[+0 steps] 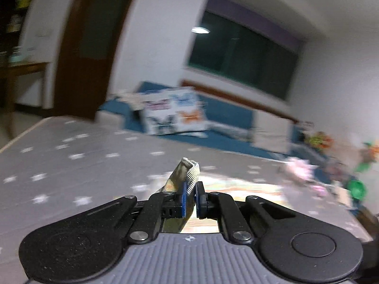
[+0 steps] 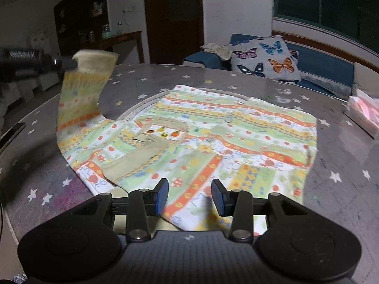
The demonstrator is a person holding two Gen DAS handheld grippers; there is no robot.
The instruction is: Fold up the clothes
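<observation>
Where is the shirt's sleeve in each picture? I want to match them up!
Left wrist view: the sleeve is at bottom centre, its ribbed cuff pinched between the left tongs.
Right wrist view: the sleeve is at upper left, lifted off the table while the rest of the shirt lies flat.
Shared landmark: the butterfly pillow beyond the table.

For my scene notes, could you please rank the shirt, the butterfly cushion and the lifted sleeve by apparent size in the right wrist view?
1. shirt
2. butterfly cushion, though farther away
3. lifted sleeve
</observation>
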